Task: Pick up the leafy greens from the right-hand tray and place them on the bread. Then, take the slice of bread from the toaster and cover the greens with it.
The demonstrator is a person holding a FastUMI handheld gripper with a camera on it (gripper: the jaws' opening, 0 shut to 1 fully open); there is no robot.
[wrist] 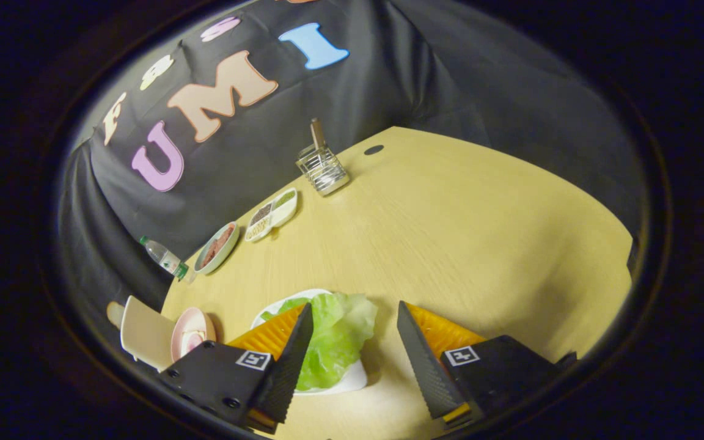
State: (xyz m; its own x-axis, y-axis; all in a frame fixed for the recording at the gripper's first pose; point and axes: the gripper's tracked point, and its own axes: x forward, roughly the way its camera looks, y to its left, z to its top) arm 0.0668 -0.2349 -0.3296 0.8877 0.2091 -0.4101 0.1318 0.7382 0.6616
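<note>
The gripper [355, 311] hangs low over the wooden table [462, 238] with its two fingers spread wide and nothing pressed between them. The leafy greens [337, 333] lie on a white tray [352, 380] partly between the fingers, with most of the leaf just beside and behind the left finger [294, 360]; the right finger [422, 360] stands apart from the leaf, over bare wood. Left of the tray sit a pink bowl [190, 333] and a pale cutting board [144, 333] (what the bowl holds is too small to tell). Farther on, along the table's far edge, come a plastic bottle [164, 258] lying on its side, a round dish [217, 246] and a divided dish [272, 215]. Beyond them stands the wire toaster [322, 168] with a slice of bread [317, 133] upright in it.
</note>
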